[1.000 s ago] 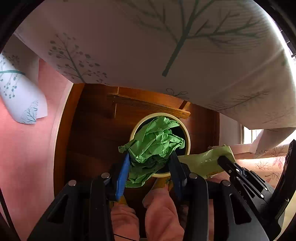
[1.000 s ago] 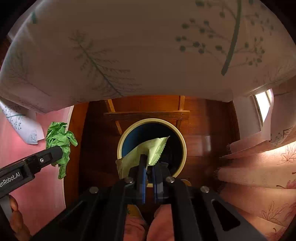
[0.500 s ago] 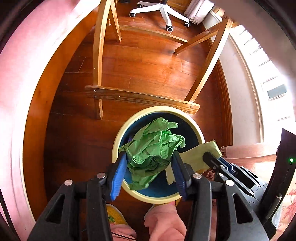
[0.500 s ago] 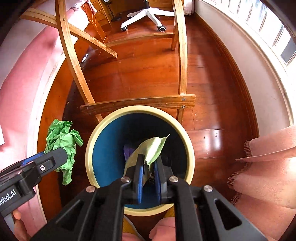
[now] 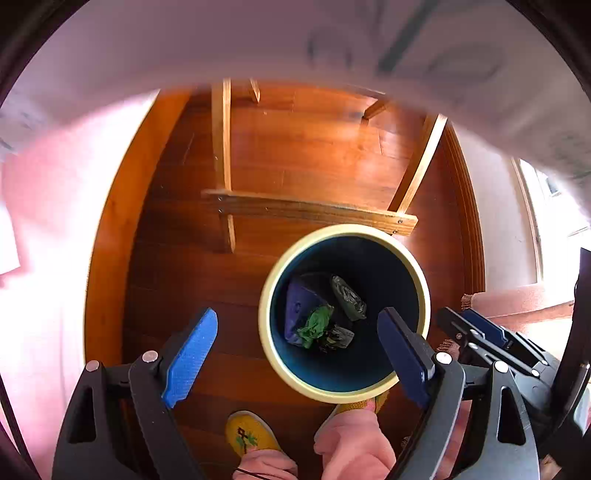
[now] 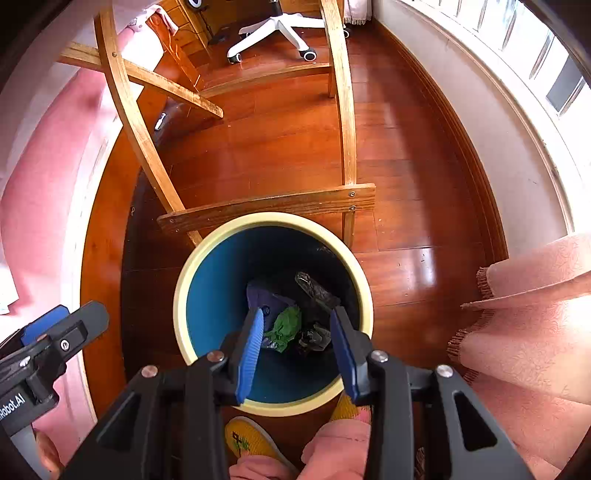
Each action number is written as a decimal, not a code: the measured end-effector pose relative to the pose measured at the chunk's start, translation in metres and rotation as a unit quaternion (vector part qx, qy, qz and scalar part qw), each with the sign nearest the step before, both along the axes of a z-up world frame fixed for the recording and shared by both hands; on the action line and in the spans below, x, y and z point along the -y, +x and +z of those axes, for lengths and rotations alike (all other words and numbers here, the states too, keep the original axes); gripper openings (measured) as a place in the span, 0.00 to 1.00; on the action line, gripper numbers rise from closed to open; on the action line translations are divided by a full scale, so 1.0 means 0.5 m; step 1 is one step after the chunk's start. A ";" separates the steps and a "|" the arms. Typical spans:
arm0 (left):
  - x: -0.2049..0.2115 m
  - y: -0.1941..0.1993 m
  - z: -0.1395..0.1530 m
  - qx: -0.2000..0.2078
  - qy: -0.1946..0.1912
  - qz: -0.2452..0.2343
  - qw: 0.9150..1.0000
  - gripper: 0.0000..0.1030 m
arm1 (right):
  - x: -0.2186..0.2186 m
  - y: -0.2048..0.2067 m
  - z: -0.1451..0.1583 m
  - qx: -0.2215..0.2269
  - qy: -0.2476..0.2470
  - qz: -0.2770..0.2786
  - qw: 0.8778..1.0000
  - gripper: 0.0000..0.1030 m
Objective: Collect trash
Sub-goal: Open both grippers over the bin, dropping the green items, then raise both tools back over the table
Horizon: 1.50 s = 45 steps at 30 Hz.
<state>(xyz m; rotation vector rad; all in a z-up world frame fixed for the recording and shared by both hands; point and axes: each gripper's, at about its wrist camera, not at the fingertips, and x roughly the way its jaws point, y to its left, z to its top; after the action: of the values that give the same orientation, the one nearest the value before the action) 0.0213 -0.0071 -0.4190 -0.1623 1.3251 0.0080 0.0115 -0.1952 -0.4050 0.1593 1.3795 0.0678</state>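
Observation:
A round bin with a cream rim (image 5: 266,317) and blue inside stands on the wood floor; it also shows in the right wrist view (image 6: 179,306). At its bottom lie a crumpled green paper (image 5: 314,326) (image 6: 286,326), a purple wrapper (image 5: 299,302) (image 6: 264,295) and dark plastic scraps (image 5: 349,293) (image 6: 316,338). My left gripper (image 5: 297,354) is wide open and empty above the bin's near left side. My right gripper (image 6: 297,350) is open and empty above the bin's mouth.
A wooden table frame (image 6: 269,205) stands just behind the bin, with its crossbar (image 5: 306,210) near the rim. A pink rug (image 6: 532,317) lies at right. The person's yellow slippers (image 5: 251,434) are below the bin. A white office chair base (image 6: 273,33) stands far back.
Both grippers have opened. The green paper left the left gripper and the yellow-green wrapper left the right one. Both are gone from the jaws, and green paper now lies in the bin.

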 end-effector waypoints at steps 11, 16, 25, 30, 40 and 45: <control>-0.061 -0.058 0.222 0.013 0.010 -0.013 1.000 0.85 | -0.009 -0.033 0.235 0.018 0.016 -0.005 1.000 0.37; -0.088 -0.081 0.357 0.040 0.012 -0.029 0.999 0.85 | -0.026 -0.060 0.372 0.038 0.021 0.005 0.999 0.37; -0.086 -0.085 0.624 0.149 0.027 -0.086 0.985 0.85 | -0.035 -0.087 0.596 0.103 0.014 0.011 0.995 0.39; -0.086 -0.064 0.750 0.219 0.027 -0.094 0.971 0.85 | -0.027 -0.071 0.699 0.162 -0.004 0.011 0.987 0.44; -0.052 0.031 0.880 0.265 0.024 -0.128 0.955 0.85 | 0.030 0.035 0.845 0.246 -0.039 0.024 0.968 0.65; -0.007 0.115 0.896 0.265 0.050 -0.155 0.950 0.85 | 0.062 0.157 0.848 0.249 -0.080 0.076 0.962 0.75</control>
<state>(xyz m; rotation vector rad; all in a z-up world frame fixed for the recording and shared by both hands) 0.0786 -0.0037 0.0291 0.1282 0.7978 -0.2203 0.0899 -0.2263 0.0188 -0.0967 0.8853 0.1152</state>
